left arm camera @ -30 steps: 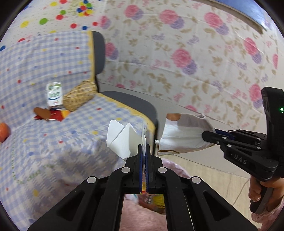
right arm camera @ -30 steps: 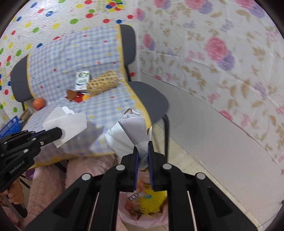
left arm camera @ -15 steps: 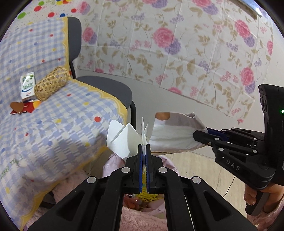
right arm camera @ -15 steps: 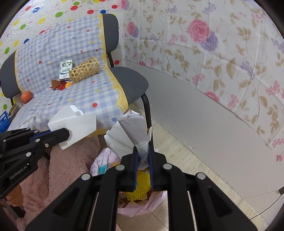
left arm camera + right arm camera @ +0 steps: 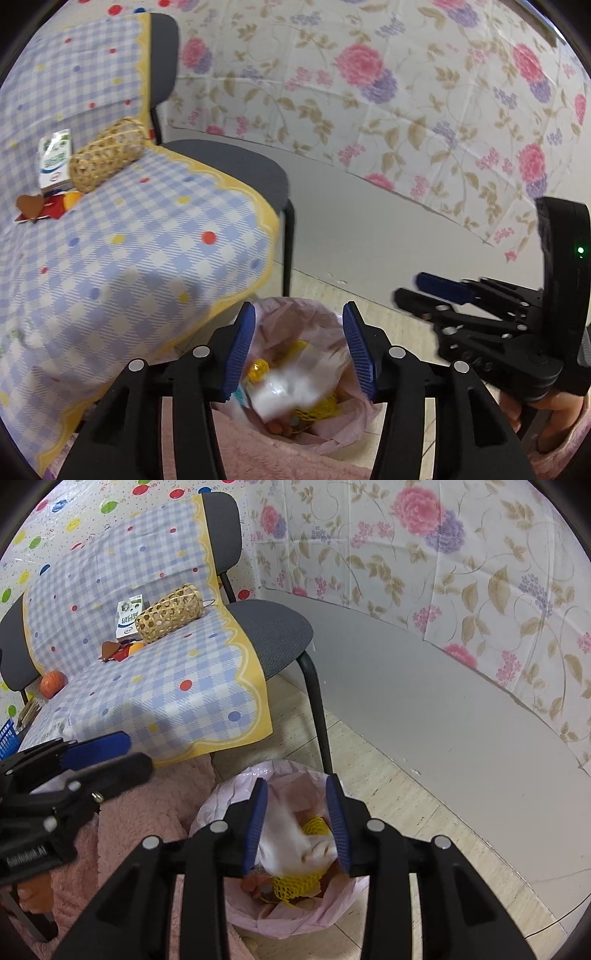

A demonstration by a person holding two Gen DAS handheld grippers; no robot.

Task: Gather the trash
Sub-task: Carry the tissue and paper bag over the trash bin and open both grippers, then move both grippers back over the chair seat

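Note:
A bin lined with a pink bag (image 5: 317, 314) (image 5: 236, 786) stands on the floor by the chair leg, holding yellow foam netting and other scraps. My left gripper (image 5: 297, 314) hangs over it with its jaws opening. A blurred white paper (image 5: 288, 387) is loose below the pads, inside the bin. My right gripper (image 5: 295, 786) is also above the bin, jaws opening, and a blurred white paper (image 5: 291, 834) drops free between and below its pads. Each gripper shows in the other's view: the right gripper (image 5: 410, 288) at the right, the left gripper (image 5: 135, 753) at the left.
A grey chair (image 5: 280, 635) draped in a blue checked cloth (image 5: 166, 686) carries a milk carton (image 5: 127, 618), a wicker tube (image 5: 170, 613), an orange fruit (image 5: 53, 681) and brown and red scraps (image 5: 114, 651). Pink fluffy fabric (image 5: 147, 830) lies beside the bin. Floral sheeting covers the wall.
Both grippers sank toward the bin and went from shut to open. The two white papers left the pads and fell into the bin.

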